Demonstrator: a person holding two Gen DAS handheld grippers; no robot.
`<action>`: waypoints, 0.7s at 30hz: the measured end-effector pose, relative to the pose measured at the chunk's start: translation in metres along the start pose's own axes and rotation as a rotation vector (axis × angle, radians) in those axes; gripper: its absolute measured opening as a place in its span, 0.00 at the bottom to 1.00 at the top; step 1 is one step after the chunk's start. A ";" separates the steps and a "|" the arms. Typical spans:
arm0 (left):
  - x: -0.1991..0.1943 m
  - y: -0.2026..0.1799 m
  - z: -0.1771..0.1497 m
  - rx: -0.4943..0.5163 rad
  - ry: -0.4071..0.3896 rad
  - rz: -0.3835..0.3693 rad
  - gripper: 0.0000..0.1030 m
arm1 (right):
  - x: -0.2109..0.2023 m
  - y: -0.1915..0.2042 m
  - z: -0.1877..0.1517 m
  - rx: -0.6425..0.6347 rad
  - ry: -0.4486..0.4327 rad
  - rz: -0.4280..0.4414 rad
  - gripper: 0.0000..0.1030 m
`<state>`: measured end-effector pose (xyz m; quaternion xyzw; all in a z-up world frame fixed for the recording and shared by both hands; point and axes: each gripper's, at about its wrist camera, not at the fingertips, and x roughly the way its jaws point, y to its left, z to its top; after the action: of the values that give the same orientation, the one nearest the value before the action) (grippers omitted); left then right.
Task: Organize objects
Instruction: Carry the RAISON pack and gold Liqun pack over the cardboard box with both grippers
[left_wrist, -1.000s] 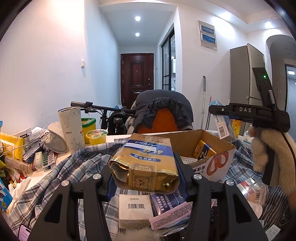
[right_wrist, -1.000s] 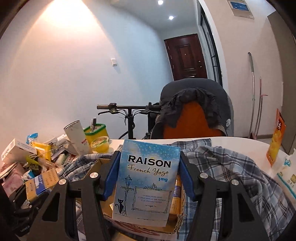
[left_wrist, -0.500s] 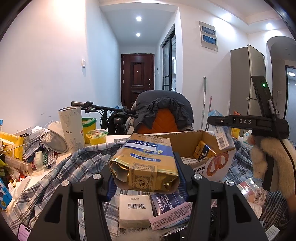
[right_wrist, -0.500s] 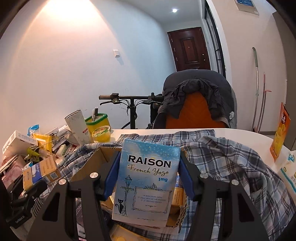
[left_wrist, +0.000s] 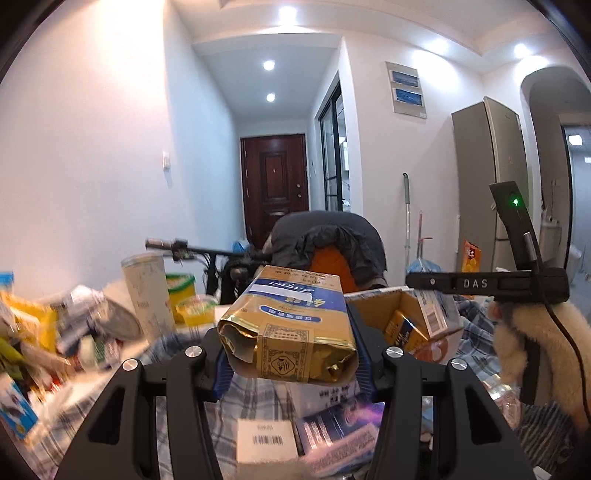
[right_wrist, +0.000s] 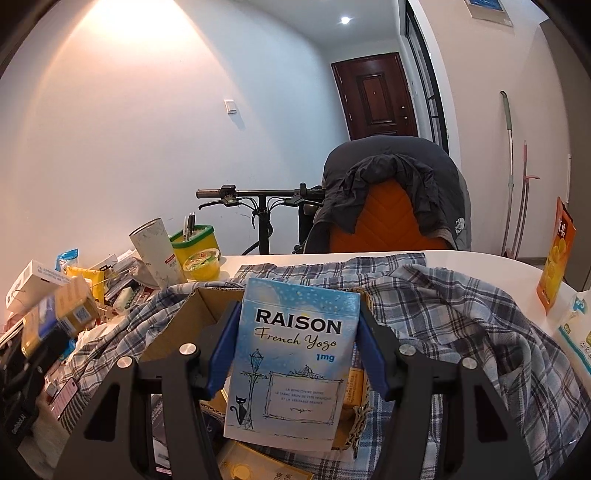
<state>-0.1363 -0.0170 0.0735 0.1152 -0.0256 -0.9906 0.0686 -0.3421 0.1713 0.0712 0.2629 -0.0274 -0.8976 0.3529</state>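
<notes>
The gold and blue pack (left_wrist: 288, 328) sits clamped in the left gripper (left_wrist: 290, 354), held up over the table mess. The light blue RAISON pack (right_wrist: 295, 369) is pinched in the right gripper (right_wrist: 295, 365), just over the open cardboard box (right_wrist: 192, 317).

What changed: not much. Both packs are gripped the same as a sec ago. In the left view the gold pack sits a bit higher vs. the chair behind it, and the stuff at 9 o'clock is blurry now. So prob. nothing dropped yet; both packs are not put away yet.

The gold pack is shiny foil, crinkled at the end, w/ a paper band. The RAISON pack is flat, smooth, boxy. The box is brown, stiff card at 3 o'clock in the left view (left_wrist: 406, 310). The plaid cloth (right_wrist: 461, 314) under it is soft and wrinkly.
</notes>
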 end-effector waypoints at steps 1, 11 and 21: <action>0.002 -0.001 0.004 0.002 0.005 -0.007 0.52 | 0.000 -0.001 -0.001 0.001 0.001 0.002 0.57; 0.034 0.009 0.043 -0.183 0.051 -0.076 0.52 | 0.004 -0.022 -0.011 0.177 0.102 0.125 0.57; 0.055 0.017 0.010 -0.186 0.094 -0.052 0.52 | 0.007 -0.015 -0.020 0.174 0.135 0.150 0.57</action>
<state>-0.1893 -0.0411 0.0720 0.1554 0.0727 -0.9837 0.0542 -0.3459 0.1804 0.0468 0.3497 -0.1010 -0.8431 0.3958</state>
